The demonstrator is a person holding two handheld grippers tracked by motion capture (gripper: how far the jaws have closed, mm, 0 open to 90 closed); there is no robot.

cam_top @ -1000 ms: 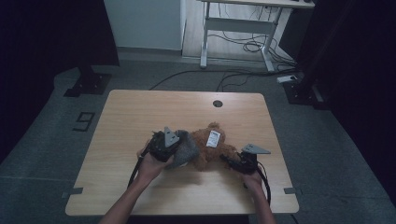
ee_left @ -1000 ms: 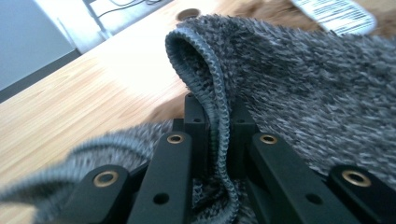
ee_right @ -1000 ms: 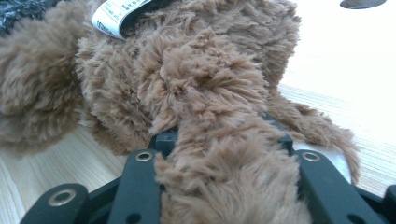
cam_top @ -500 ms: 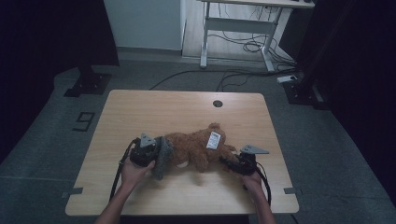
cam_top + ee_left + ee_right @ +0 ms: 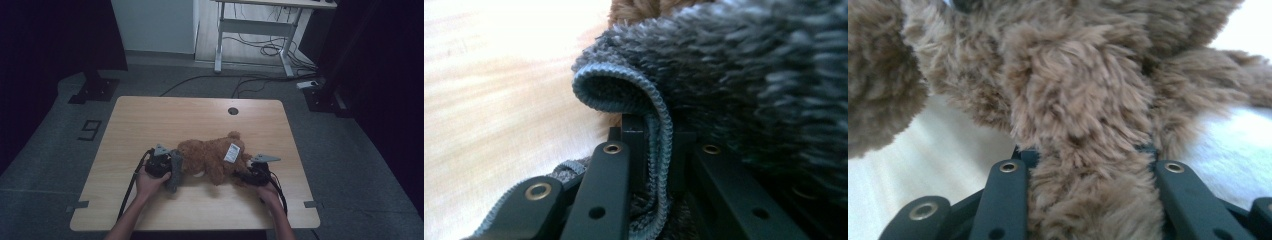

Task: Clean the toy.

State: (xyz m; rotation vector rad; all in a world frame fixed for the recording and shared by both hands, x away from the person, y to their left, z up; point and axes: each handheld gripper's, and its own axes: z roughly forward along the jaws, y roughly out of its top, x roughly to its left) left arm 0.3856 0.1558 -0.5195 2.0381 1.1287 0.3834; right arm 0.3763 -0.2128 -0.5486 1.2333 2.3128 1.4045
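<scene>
The brown teddy bear [image 5: 212, 157] lies on its side in the middle of the desk's [image 5: 150, 115] near half, a white tag [image 5: 232, 152] on its back. Over the last second the left gripper [image 5: 172, 172] has carried the grey fleece garment [image 5: 175, 175] down and out toward the desk's left edge, so it now sits at the bear's left end instead of bunched over the body; it looks to be coming off.

The left gripper view shows the fingers [image 5: 634, 145] pinched tight on the garment's ribbed hem [image 5: 659, 150], fully closed. The right gripper view shows a furry limb [image 5: 1088, 200] between that gripper's fingers [image 5: 1003, 195], which have just been closing and press against it. From above, the right gripper [image 5: 245, 176] sits at the bear's right end, anchoring it.
</scene>
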